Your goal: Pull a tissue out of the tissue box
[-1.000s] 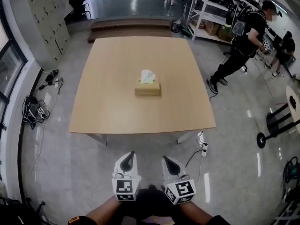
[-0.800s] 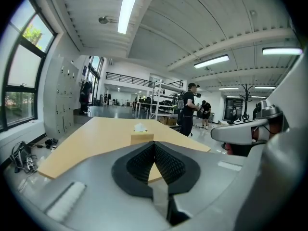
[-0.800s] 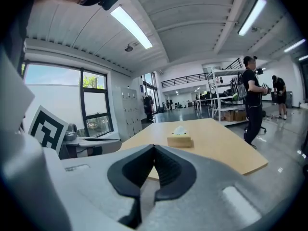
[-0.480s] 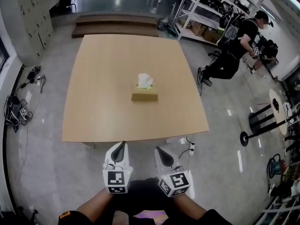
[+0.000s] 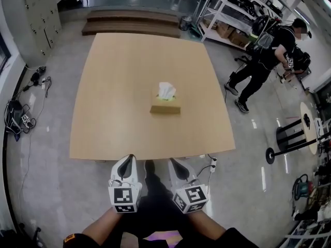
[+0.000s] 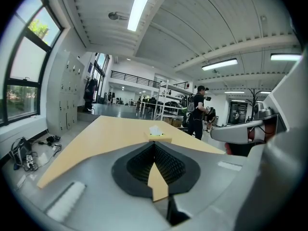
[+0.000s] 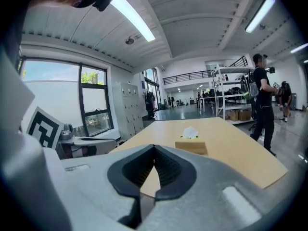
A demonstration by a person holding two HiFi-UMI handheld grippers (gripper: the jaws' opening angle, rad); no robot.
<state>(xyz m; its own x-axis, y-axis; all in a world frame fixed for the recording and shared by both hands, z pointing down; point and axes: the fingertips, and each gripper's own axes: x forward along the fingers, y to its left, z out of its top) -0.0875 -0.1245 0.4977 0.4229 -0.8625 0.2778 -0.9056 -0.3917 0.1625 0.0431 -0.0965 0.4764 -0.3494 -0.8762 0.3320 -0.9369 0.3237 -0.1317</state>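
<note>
A tan tissue box [image 5: 165, 106] with a white tissue [image 5: 166, 90] sticking up from its slot sits near the middle of the wooden table [image 5: 114, 128]. In the gripper views the tissue box [image 6: 158, 136] [image 7: 191, 147] shows far ahead on the tabletop. My left gripper [image 5: 128, 159] and right gripper [image 5: 174, 163] hover side by side at the table's near edge, well short of the box. Both have their jaws shut with nothing between them.
A person [image 5: 264, 56] in dark clothes stands on the floor to the right of the table, near metal shelving [image 5: 227, 14]. Cables and a power strip [image 5: 23, 120] lie on the floor at left. A low wooden platform [image 5: 134, 29] lies beyond the table.
Both grippers have moved forward from over the floor up to the table's near edge. The table and box now sit closer in view. The person at right has shifted position.
</note>
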